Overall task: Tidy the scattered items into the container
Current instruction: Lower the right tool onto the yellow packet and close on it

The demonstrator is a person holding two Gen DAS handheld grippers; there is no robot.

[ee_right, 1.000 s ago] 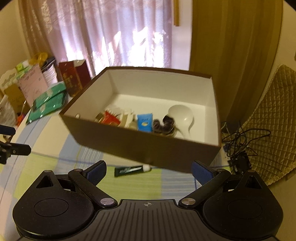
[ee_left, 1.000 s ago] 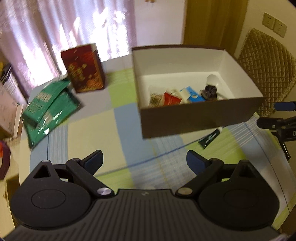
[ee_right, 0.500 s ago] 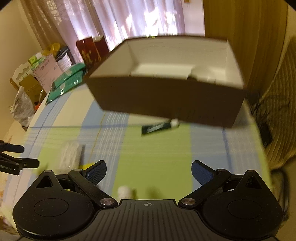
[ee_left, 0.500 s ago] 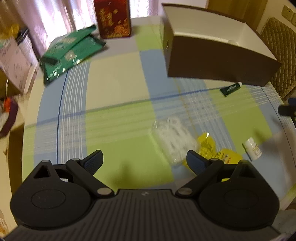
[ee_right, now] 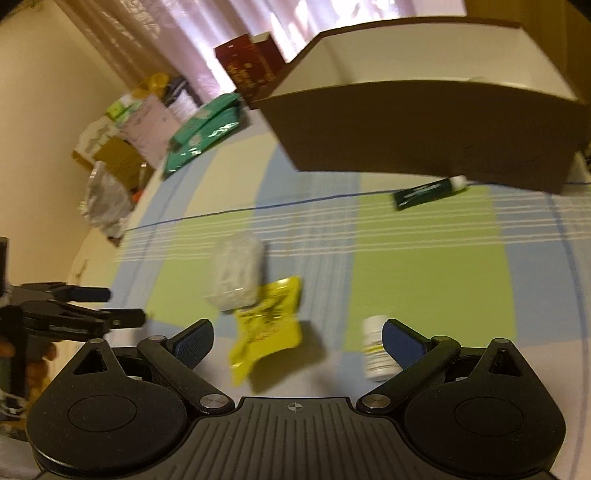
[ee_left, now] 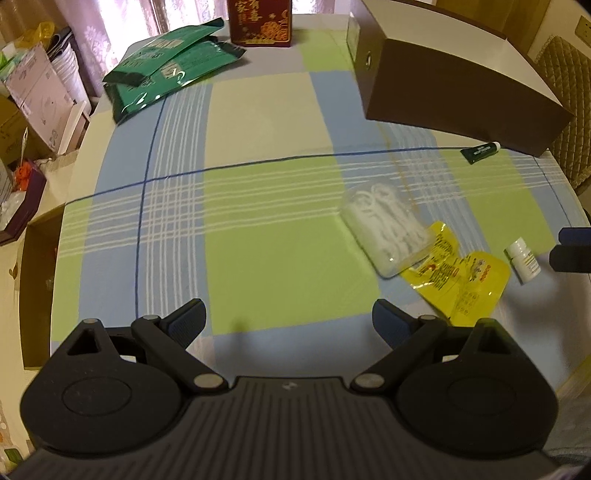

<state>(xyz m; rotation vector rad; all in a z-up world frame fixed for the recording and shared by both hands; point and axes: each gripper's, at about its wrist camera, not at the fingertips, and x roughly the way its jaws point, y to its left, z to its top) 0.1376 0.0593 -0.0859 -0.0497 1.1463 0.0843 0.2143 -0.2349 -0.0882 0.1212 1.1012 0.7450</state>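
Note:
A brown box (ee_left: pixel 458 88) (ee_right: pixel 424 136) with a white inside stands at the far right of the checked tablecloth. In front of it lies a dark green tube (ee_left: pixel 480 150) (ee_right: pixel 424 192). Nearer lie a clear bag of white picks (ee_left: pixel 386 229) (ee_right: pixel 236 273), a yellow pouch (ee_left: pixel 461 277) (ee_right: pixel 266 328) and a small white bottle (ee_left: pixel 522 258) (ee_right: pixel 373 347). My left gripper (ee_left: pixel 288 321) is open and empty, left of the bag. My right gripper (ee_right: pixel 297 338) is open over the yellow pouch, with the bottle beside its right finger.
Green foil packets (ee_left: pixel 166 66) (ee_right: pixel 203 136) and a red carton (ee_left: pixel 260 22) (ee_right: pixel 247 70) sit at the table's far side. Boxes and bags (ee_left: pixel 33 92) crowd the floor to the left. A quilted chair (ee_left: pixel 569 85) stands behind the box.
Both grippers have pulled back and down from the box. The view has dropped from the box's inside to the loose items near the table's front.

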